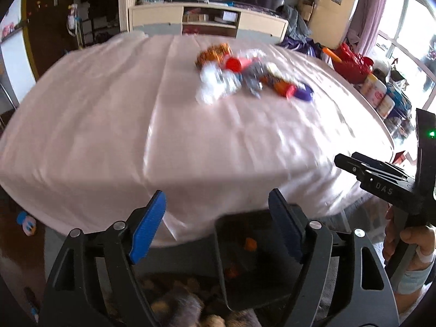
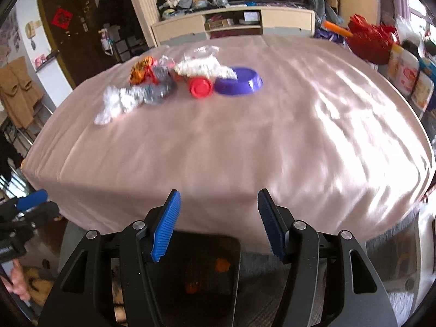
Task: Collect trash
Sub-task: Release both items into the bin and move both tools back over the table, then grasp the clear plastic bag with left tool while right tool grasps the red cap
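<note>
Nearest, both tools held at the table's near edge with blue pads spread apart and nothing between them: left gripper (image 1: pixel 216 226), right gripper (image 2: pixel 218 224). Just below and between each pair of fingers, a dark bin (image 2: pixel 207 269) on the floor against the table, with orange scraps inside — blurred. Beyond, a wide stretch of bare pink tablecloth (image 2: pixel 245 141). Far across it, well apart from both tools, the trash pile (image 1: pixel 245 75): crumpled silver-white wrappers (image 2: pixel 120 103), an orange patterned wrapper (image 2: pixel 140 69), a red lid (image 2: pixel 201 87), a purple bowl (image 2: pixel 238 81). Left view only: the right tool's black body (image 1: pixel 381 182) gripped by a hand (image 1: pixel 408 242) at the right edge. Right view only: the bowl's full rim and the left tool's blue pad (image 2: pixel 31 199) at the left edge.
</note>
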A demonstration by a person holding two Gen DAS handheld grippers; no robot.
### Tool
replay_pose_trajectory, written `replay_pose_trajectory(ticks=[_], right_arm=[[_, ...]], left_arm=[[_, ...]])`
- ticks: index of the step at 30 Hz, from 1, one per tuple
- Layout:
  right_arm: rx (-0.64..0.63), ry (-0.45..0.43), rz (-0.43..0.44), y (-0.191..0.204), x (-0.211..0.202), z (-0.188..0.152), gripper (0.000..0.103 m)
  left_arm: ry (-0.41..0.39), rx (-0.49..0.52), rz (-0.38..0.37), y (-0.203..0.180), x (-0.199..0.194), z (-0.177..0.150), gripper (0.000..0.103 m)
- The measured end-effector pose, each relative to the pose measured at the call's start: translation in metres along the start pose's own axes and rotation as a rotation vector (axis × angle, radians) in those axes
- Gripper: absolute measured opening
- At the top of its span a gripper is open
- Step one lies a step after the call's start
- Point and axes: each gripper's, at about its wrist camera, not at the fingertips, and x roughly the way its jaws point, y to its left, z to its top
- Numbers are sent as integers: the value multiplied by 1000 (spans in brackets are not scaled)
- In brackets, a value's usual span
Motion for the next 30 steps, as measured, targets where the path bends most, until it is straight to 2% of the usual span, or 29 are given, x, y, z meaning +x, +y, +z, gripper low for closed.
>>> replay_pose_trajectory(ticks=[7,10,13,20,30], right_arm=[[-20,1,26,6,27,36,60],[-25,29,28,6,46,46,60],[-40,20,18,8,57,58,59],[-47,16,35,10,79,83,52],[-85,13,39,22,101,105,52]], left_arm=[[-40,28,27,12,17,44,75],[-26,15,8,17,35,57,75],[-11,-4,-24,24,54,70,74],[-1,8,-56,22,85,92,64],[23,17,-83,22,110,106,52]])
